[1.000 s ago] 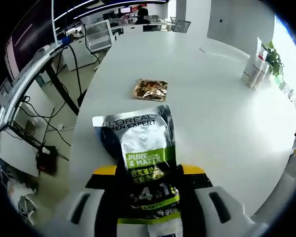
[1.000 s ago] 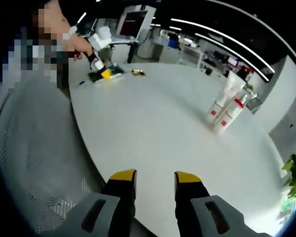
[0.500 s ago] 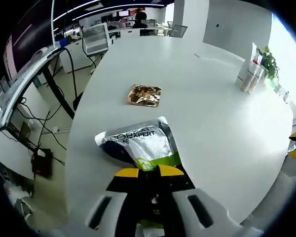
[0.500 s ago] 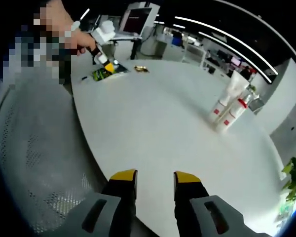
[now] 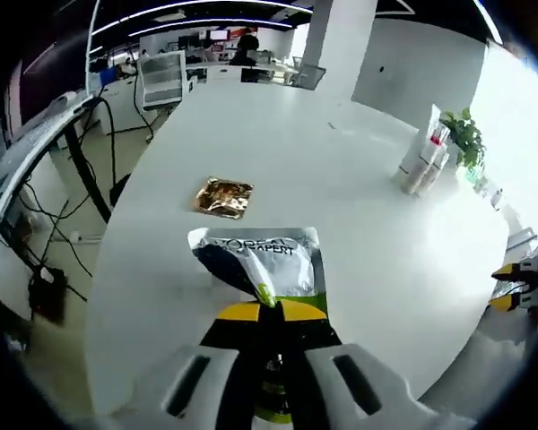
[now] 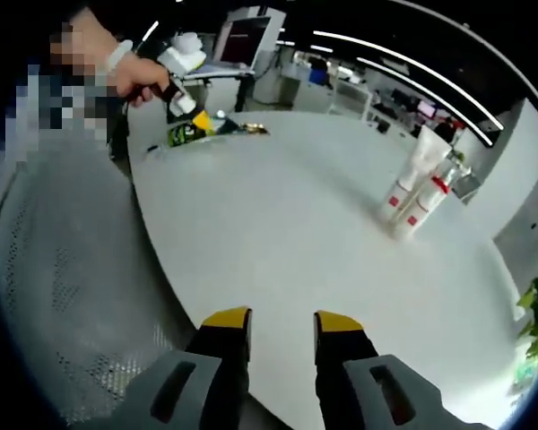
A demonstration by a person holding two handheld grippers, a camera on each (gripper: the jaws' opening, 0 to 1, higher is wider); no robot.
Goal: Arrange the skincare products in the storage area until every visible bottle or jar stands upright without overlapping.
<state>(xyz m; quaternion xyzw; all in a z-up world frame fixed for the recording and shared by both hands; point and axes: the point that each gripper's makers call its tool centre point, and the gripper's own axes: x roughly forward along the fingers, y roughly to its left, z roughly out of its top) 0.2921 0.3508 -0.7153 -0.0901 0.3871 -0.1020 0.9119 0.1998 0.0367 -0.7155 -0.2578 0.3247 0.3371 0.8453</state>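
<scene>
A silver, black and green L'Oreal pouch (image 5: 262, 258) hangs from my left gripper (image 5: 271, 311), which is shut on its near end, with its far end over the white table (image 5: 368, 233). In the right gripper view a hand holds that left gripper (image 6: 183, 100) with the pouch (image 6: 190, 133) at the table's far left edge. A small gold sachet (image 5: 222, 197) lies flat just beyond the pouch. Three white skincare bottles with red caps (image 6: 416, 190) stand upright together far across the table (image 5: 424, 159). My right gripper (image 6: 282, 322) is open over the near edge with nothing between its fingers.
A grey mesh chair (image 6: 54, 296) stands left of the table in the right gripper view. Desks with cables (image 5: 36, 161) line the left side in the left gripper view. A green plant (image 5: 466, 134) grows behind the bottles. The table's (image 6: 287, 215) middle is bare white.
My left gripper has shut on the pouch's near end and raised it, so the pouch now tilts off the table. The right gripper has hardly moved.
</scene>
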